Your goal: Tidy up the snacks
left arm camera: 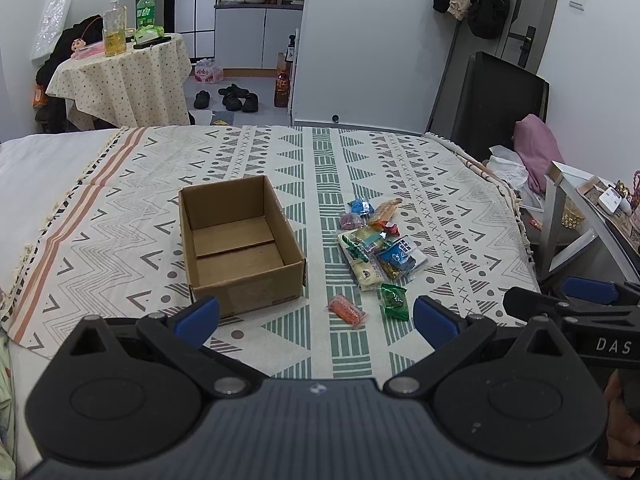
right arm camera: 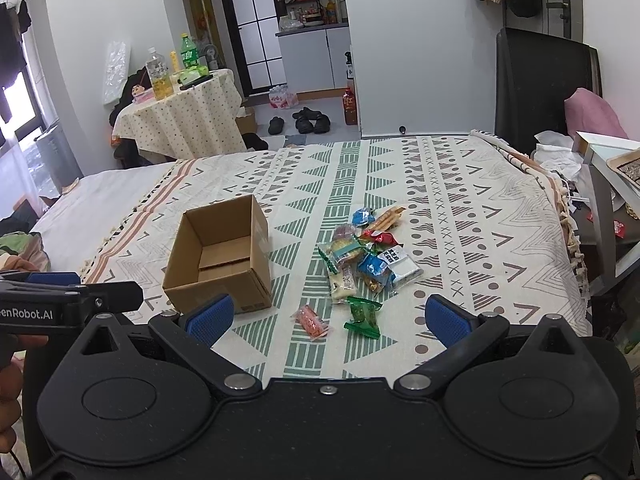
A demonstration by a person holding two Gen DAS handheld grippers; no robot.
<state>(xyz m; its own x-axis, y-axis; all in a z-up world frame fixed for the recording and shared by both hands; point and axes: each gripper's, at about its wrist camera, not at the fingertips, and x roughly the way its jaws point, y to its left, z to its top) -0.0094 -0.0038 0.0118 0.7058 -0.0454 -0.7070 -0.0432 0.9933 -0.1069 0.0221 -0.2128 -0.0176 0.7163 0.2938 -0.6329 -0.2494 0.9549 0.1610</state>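
Note:
An open, empty cardboard box (left arm camera: 240,248) (right arm camera: 218,260) stands on the patterned bedspread (left arm camera: 460,200) (right arm camera: 480,208). To its right lies a pile of several wrapped snacks (left arm camera: 378,246) (right arm camera: 368,256). A pink packet (left arm camera: 347,309) (right arm camera: 313,321) and a green packet (left arm camera: 395,301) (right arm camera: 363,317) lie apart, nearer to me. My left gripper (left arm camera: 316,320) is open and empty, above the near edge, in front of the box and the loose packets. My right gripper (right arm camera: 326,316) is open and empty, in front of the loose packets. Each gripper shows at the edge of the other's view.
The bed's far edge meets a floor with shoes (left arm camera: 232,98) and bottles. A round table with a dotted cloth (left arm camera: 124,76) stands at the back left. A metal-framed side table (left arm camera: 580,216) and a black chair (left arm camera: 492,96) stand by the bed's right side.

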